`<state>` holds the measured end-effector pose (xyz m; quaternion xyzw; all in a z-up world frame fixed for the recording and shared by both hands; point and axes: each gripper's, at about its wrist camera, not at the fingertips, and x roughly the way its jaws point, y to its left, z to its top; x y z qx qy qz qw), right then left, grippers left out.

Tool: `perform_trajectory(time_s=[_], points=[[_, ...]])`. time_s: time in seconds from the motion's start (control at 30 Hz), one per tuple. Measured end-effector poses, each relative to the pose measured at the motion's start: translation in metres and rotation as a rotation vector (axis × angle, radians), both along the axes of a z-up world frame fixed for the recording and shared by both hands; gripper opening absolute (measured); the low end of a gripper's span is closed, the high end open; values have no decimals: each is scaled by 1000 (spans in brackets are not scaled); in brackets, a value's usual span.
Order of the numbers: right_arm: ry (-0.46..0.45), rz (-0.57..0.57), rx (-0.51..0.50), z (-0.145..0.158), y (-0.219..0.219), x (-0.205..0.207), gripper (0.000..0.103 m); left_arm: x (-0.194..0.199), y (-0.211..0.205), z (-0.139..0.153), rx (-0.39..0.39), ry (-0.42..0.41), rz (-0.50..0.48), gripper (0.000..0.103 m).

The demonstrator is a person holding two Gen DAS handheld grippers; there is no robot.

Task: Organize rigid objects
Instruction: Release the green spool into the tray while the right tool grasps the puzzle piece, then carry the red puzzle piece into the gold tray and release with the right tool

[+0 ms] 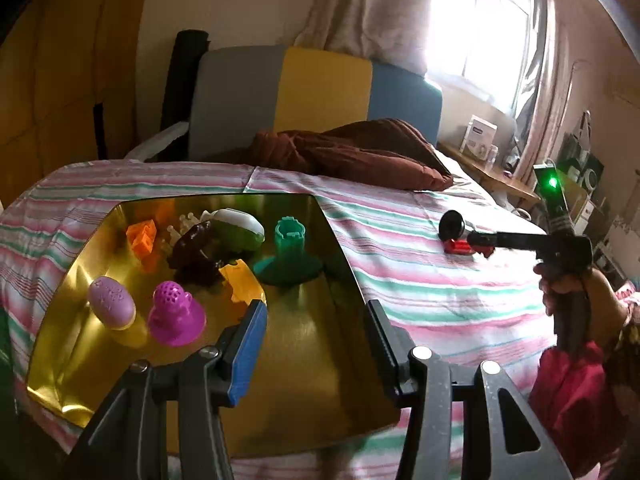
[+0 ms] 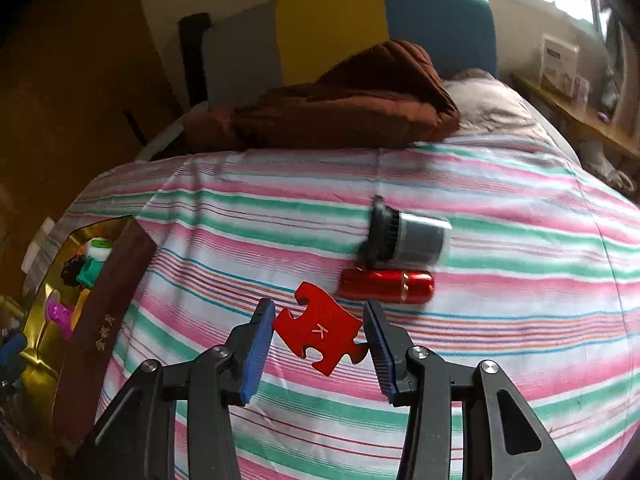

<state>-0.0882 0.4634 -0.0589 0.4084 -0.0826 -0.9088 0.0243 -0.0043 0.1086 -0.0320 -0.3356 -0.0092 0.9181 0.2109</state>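
1. Left wrist view: I am looking down into the gold box (image 1: 304, 340) sitting on the striped bedspread (image 1: 420, 300). It is already holding a fair batch: an orange block (image 1: 141, 236), a dark brown piece (image 1: 194, 248), a white-and-green case (image 1: 240, 226), a green stand (image 1: 288, 256), a yellow piece (image 1: 242, 282), a purple egg shape (image 1: 112, 302) and a magenta dotted piece (image 1: 176, 312).
2. I am holding the left gripper (image 1: 316, 344) over the near part of the box with its fingers spread wide and nothing between them.
3. Right wrist view: I am working the right gripper (image 2: 320, 332) over the bedspread, well to the right of the box. Its fingers are closing on a red puzzle piece (image 2: 320, 332) marked K; the pads are touching its two ends, so I am reading this as a grip. Whether the piece is lifted clear of the cloth I cannot tell.
4. Two more things are lying loose just beyond that piece: a red tube (image 2: 388, 286) and a black-and-grey cylinder (image 2: 408, 240), side by side and touching or nearly so; the cylinder is blurred.
5. Progress, as I am judging it: most pieces are boxed, three are remaining outside. The puzzle piece is in hand and needing carrying to the box; tube and cylinder are untouched.
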Motion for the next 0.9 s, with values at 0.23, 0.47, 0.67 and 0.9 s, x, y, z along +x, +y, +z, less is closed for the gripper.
perform_trajectory(time_s=[0.23,0.47,0.67,0.9], points=[[6,132,56,10,-44,8,46,14,-12,1,-10,35,-25,51],[63,290,27,40,-120,23,46,18,-30,5,17,59,6,51],[58,445,-2,52,-199,25,46,13,-71,12,34,72,129,51],[-74,559,-41,24,-284,19,46,-3,-141,25,75,70,368,51]])
